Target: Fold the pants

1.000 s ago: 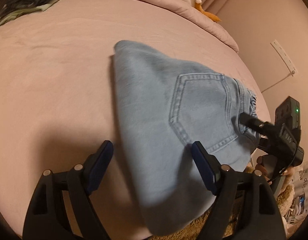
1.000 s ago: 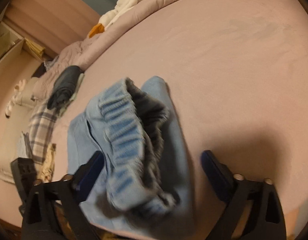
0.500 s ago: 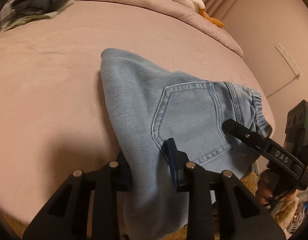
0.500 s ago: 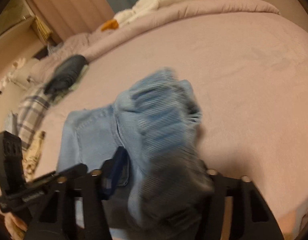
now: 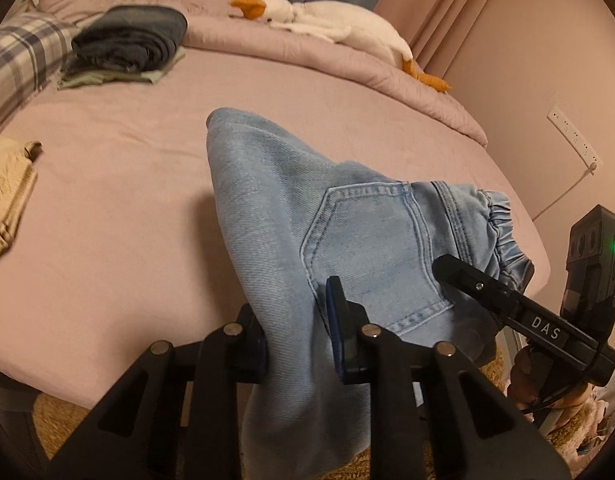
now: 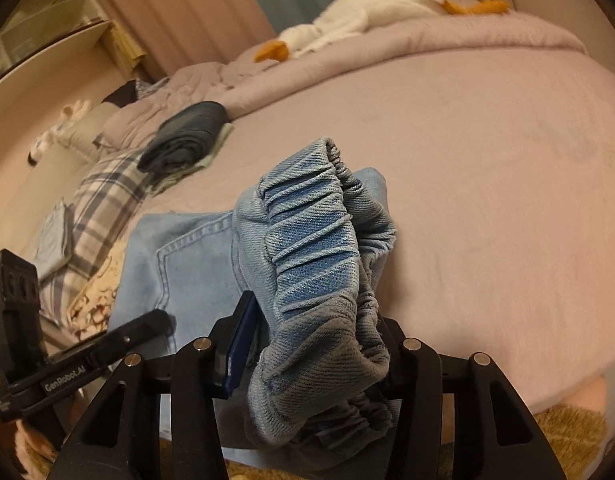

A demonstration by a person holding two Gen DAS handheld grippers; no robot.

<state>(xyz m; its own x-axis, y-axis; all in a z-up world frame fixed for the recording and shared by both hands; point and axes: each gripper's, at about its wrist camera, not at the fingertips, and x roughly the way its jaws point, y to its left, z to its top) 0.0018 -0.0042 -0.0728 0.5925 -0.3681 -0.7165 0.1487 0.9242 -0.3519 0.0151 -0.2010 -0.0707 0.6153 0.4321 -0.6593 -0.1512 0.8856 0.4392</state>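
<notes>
At the near edge of the bed (image 5: 119,216), the light blue denim pants (image 5: 347,224) lay partly on the pink sheet, back pocket up, with their near side lifted clear and a fold hanging over the edge. The left gripper (image 5: 295,332) had just been closing and was clamped on a bunched fold of the fabric beside the pocket. The right gripper (image 6: 315,344), which had also just been closing, pinched the thick gathered elastic waistband (image 6: 319,248), so its jaws stood wider apart. Taking both near corners at once probably served to carry that side over evenly for a fold. Farther off, a dark folded garment (image 5: 127,38) sat by a plaid pillow (image 5: 19,56), and a plush goose (image 5: 331,20) rested on the rumpled duvet.
</notes>
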